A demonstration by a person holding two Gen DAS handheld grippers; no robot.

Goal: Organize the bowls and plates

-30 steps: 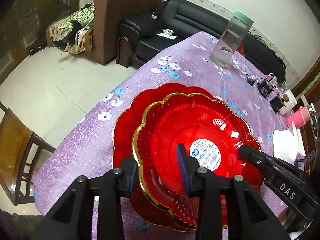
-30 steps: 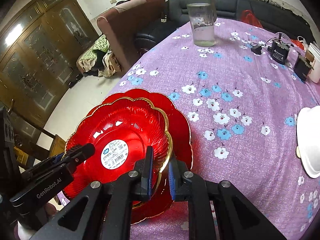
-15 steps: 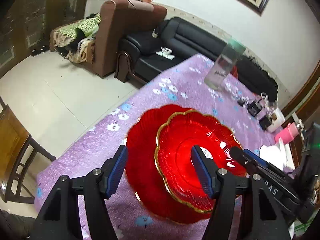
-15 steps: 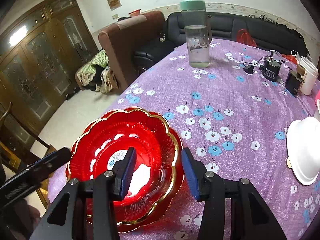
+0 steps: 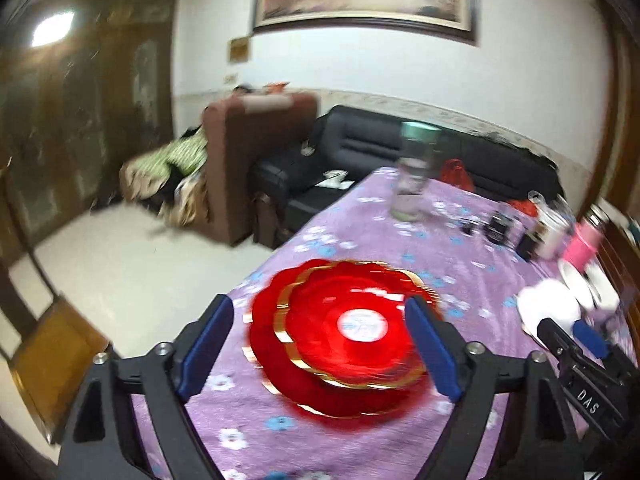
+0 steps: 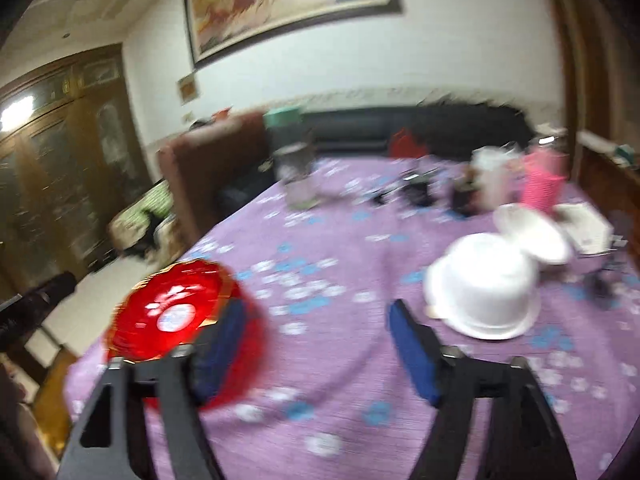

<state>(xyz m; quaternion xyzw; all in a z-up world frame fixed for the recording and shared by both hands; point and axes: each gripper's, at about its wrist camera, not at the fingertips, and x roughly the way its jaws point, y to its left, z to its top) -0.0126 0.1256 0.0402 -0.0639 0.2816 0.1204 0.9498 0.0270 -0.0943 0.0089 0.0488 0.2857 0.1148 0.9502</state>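
Observation:
Two red scalloped plates with gold rims lie stacked on the purple flowered tablecloth, the smaller one (image 5: 356, 328) on the larger one (image 5: 276, 364); the stack also shows in the right wrist view (image 6: 176, 312). My left gripper (image 5: 318, 354) is open and empty, raised above and behind the stack. My right gripper (image 6: 316, 352) is open and empty, to the right of the stack. A white bowl (image 6: 484, 300) lies upside down on the cloth ahead of the right gripper, with a white plate (image 6: 532, 232) behind it. Both views are blurred.
A clear water jug with a green lid (image 5: 412, 176) stands mid-table. A pink cup (image 6: 544, 180), a white cup (image 5: 554, 228) and small dark gadgets (image 5: 500, 228) crowd the far right. A wooden chair (image 5: 52, 360) stands by the table's left edge. Sofas stand beyond.
Both grippers let go of the smaller red plate, opened wide and pulled back and up. The right gripper swung right toward the white bowl. The plate rests on the larger one.

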